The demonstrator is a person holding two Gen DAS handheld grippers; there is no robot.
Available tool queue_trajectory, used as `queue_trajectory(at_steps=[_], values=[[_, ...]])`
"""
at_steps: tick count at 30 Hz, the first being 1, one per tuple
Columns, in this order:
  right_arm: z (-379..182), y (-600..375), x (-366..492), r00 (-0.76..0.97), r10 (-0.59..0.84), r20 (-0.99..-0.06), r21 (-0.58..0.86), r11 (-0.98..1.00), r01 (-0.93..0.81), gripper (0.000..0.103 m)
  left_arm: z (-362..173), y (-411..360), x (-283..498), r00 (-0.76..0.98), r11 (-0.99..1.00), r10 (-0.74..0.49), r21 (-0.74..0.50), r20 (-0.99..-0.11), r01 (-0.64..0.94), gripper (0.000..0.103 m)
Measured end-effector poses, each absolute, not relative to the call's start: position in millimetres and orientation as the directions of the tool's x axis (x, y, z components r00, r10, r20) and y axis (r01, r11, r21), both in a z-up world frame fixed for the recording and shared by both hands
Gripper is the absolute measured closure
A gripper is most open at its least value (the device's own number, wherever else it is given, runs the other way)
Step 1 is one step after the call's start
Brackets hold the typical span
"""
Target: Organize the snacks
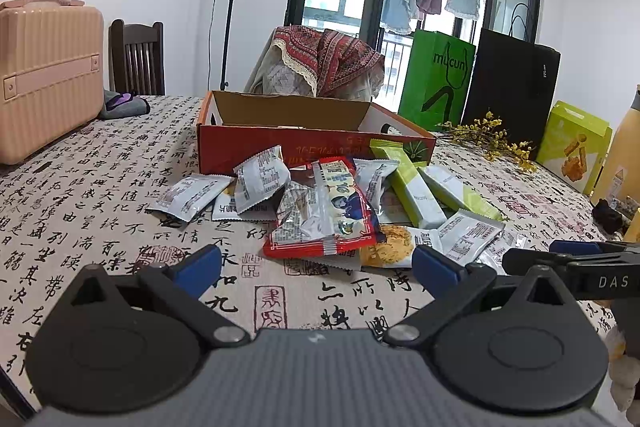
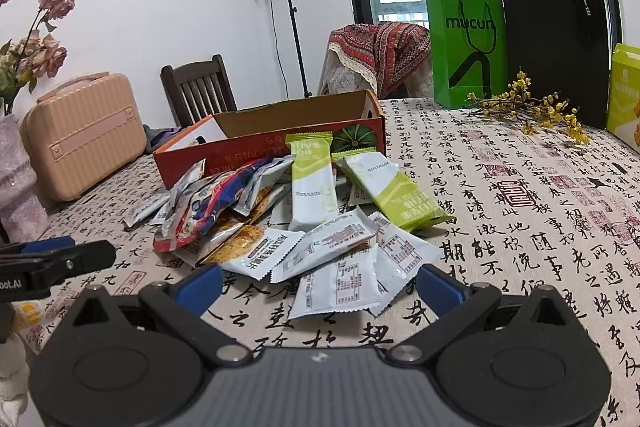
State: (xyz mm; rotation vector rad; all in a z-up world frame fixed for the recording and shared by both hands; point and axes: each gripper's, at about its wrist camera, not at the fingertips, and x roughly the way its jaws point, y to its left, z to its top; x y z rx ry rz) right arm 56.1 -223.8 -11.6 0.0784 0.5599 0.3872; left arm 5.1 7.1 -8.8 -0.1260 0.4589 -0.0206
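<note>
Snacks (image 2: pixel 320 227) lie in a loose heap on the table (image 2: pixel 520 227), spilled against the near wall of the red cardboard box (image 1: pixel 312 143), which sits toward the table's far edge. From what shows, nothing looks sorted yet: the visible part of the box's plain brown inside is bare, though its floor is hidden behind the wall. By my reckoning the job is at its very start, with every packet left to move.

Both tools hang low over the near edge of the table, facing the pile. The left gripper (image 1: pixel 318 267) is spread wide and holds nothing; the right gripper (image 2: pixel 320 287) is likewise splayed and empty, its blue pads just short of the nearest grey sachets (image 2: pixel 340 267).

The heap is mostly thin foil-and-plastic pouches, flat with crimped ends, glossy and crinkled. A red wrapper (image 1: pixel 324 219) lies on top near the middle, puffed and wrinkled. Two long green-and-white bars (image 2: pixel 312 183) rest with one end propped on the box wall; they look firmer and squarer than the rest. The packets overlap, so I'd expect them to slide. The tablecloth is matte fabric printed with black calligraphy.
</note>
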Motion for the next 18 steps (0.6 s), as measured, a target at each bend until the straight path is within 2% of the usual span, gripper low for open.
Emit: queue_trajectory(at_steps=[11,18], values=[[-13,-224,61,0.775,0.374,-0.509,0.176,0.927,-0.332,0.000,-10,8,8,0.892,0.992,-0.049,-0.128,-0.449,-0.011,0.000],[-17,-219,70,0.780,0.337,-0.527,0.124,0.938,-0.323,0.000,-12,10,13,0.886,0.992,-0.046,-0.129,-0.461,-0.016,0.000]])
